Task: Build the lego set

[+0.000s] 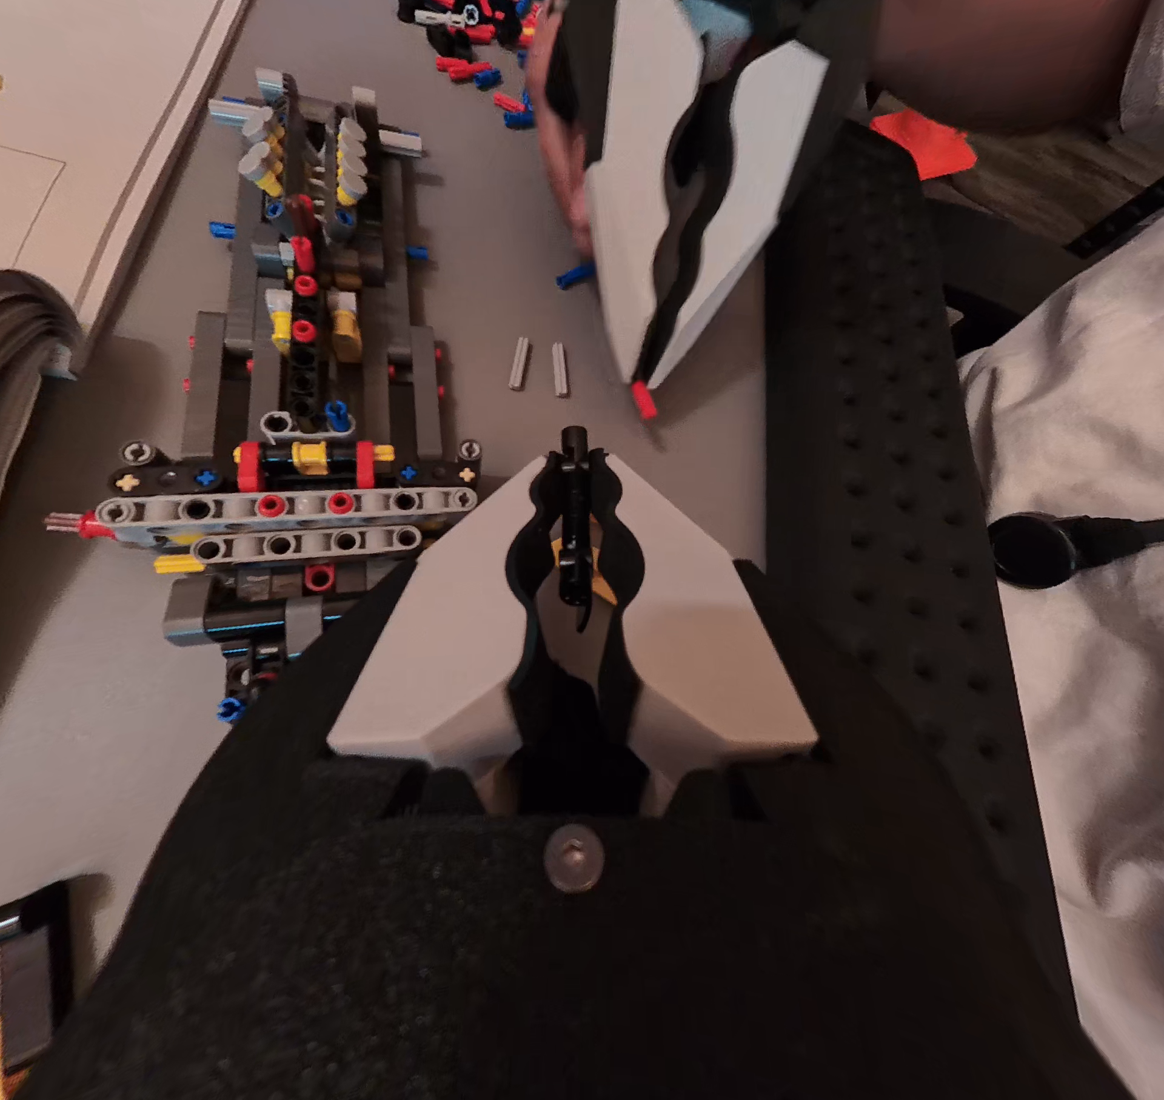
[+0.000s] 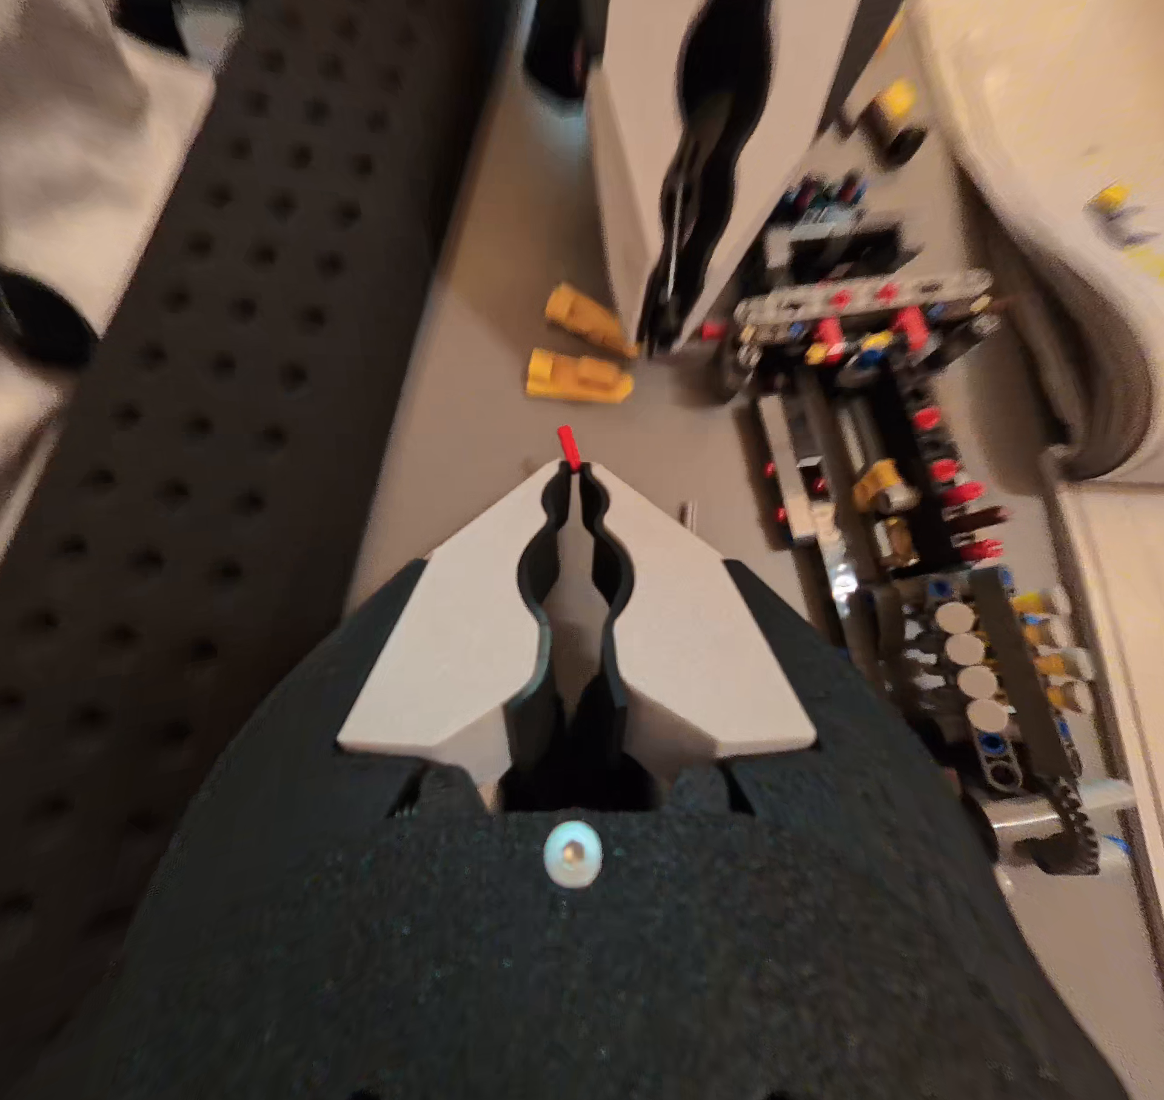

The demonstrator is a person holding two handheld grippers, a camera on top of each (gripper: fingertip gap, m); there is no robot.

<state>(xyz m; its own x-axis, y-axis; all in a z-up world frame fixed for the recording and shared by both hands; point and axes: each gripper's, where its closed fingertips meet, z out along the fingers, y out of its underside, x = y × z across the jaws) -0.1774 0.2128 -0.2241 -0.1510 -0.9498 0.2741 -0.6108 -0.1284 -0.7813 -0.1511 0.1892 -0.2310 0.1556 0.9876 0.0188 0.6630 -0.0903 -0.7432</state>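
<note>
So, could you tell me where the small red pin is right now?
The red pin is pinched at the right gripper tips, above the table, near two yellow pieces.

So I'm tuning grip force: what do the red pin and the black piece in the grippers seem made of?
The red pin looks like hard moulded plastic, with even, saturated colour and crisp edges. The black piece in the left gripper also looks like plastic, glossier, with small highlights along it. Both guessed from looks.

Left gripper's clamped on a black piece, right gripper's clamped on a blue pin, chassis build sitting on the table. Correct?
Not quite: the pin in the right gripper is red, not blue; the right wrist view shows the red pin sticking out of its tips. The rest holds: the left gripper is shut on a black piece, and the chassis build sits on the table.
</note>
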